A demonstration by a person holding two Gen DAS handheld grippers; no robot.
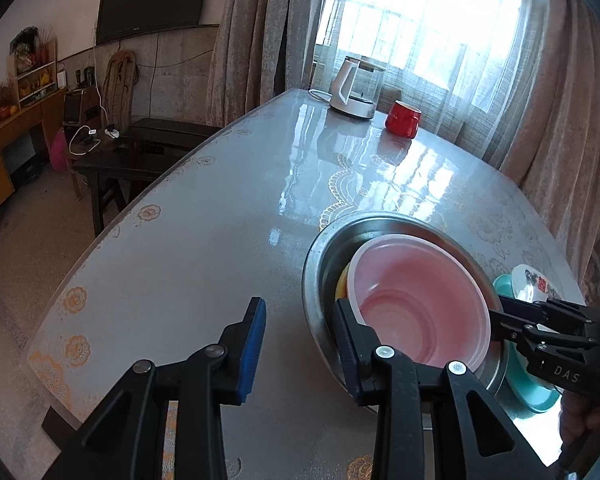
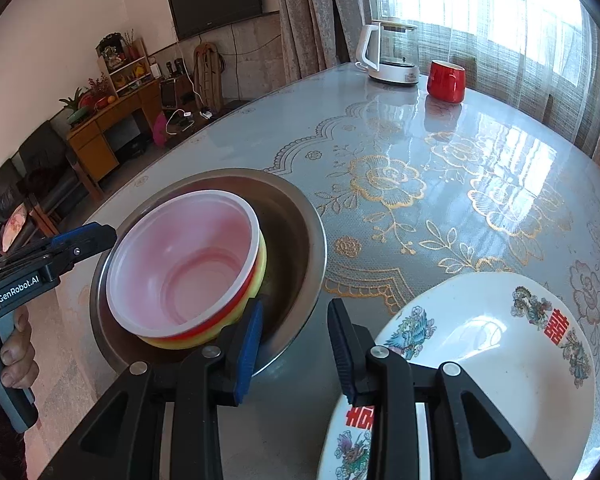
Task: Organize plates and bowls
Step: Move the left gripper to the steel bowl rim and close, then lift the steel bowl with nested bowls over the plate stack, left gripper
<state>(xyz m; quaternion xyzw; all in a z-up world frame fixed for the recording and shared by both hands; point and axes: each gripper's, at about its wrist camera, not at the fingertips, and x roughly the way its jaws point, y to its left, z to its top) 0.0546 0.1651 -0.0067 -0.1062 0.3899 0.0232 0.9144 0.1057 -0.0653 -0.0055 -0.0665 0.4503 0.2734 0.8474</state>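
Observation:
A steel basin [image 1: 314, 264] [image 2: 296, 220] sits on the table and holds stacked bowls: a translucent pink-white bowl [image 1: 416, 300] [image 2: 188, 256] on top of red and yellow ones [image 2: 260, 268]. My left gripper [image 1: 300, 340] is open and empty, its right finger by the basin's near rim. It also shows in the right wrist view [image 2: 80, 240]. My right gripper [image 2: 296, 340] is open and empty, between the basin and a white decorated plate [image 2: 500, 344]. It also shows in the left wrist view [image 1: 512, 316]. A teal dish [image 1: 536, 392] lies under the plate.
A white electric kettle [image 1: 352, 88] [image 2: 388, 52] and a red mug [image 1: 402, 118] [image 2: 446, 80] stand at the table's far end by the curtained window. The glossy flowered table cover [image 2: 420, 184] stretches between. Chairs and a wooden cabinet stand off the table's left edge.

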